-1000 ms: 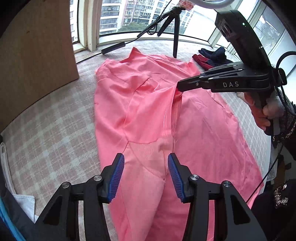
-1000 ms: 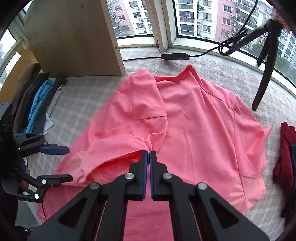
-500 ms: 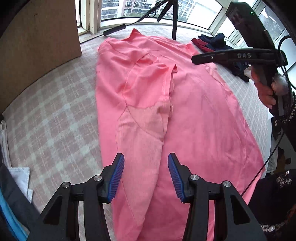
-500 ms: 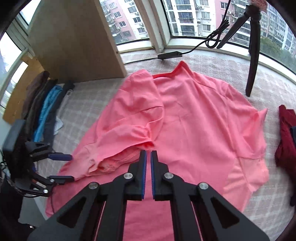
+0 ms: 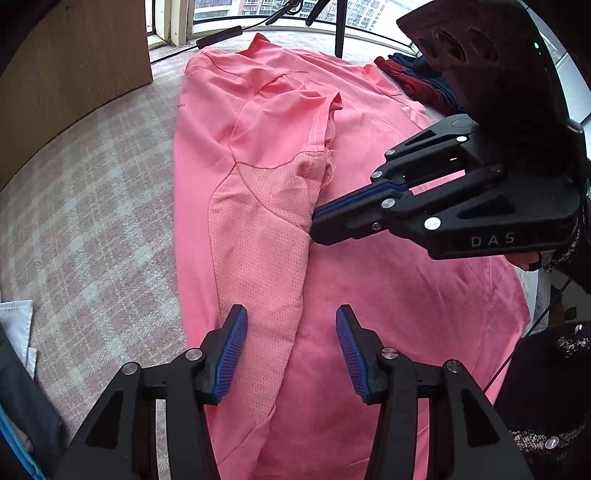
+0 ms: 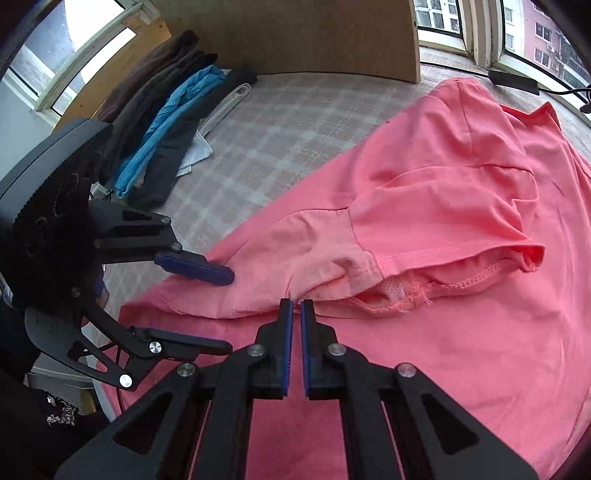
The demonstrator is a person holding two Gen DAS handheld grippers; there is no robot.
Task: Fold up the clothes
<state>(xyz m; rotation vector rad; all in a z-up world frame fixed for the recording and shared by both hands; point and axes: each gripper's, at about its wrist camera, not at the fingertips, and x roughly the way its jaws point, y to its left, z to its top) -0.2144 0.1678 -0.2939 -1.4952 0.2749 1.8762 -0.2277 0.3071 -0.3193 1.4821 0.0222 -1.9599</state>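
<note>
The pink shirt [image 5: 369, 277] lies lengthwise on the checked cover, its folded-in side edge nearest the right gripper [image 6: 296, 314] (fingers pressed together, empty), while the left gripper [image 5: 291, 347] hangs spread above the hem end.

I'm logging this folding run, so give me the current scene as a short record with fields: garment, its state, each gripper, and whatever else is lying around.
garment: pink shirt
state: spread on the checked surface, one side and its sleeve folded in over the middle
left gripper: open, above the folded edge, holding nothing
right gripper: shut, empty, tips at the folded edge
other clothes: dark and blue pile; red and navy pile
background: tripod, wooden panel
</note>
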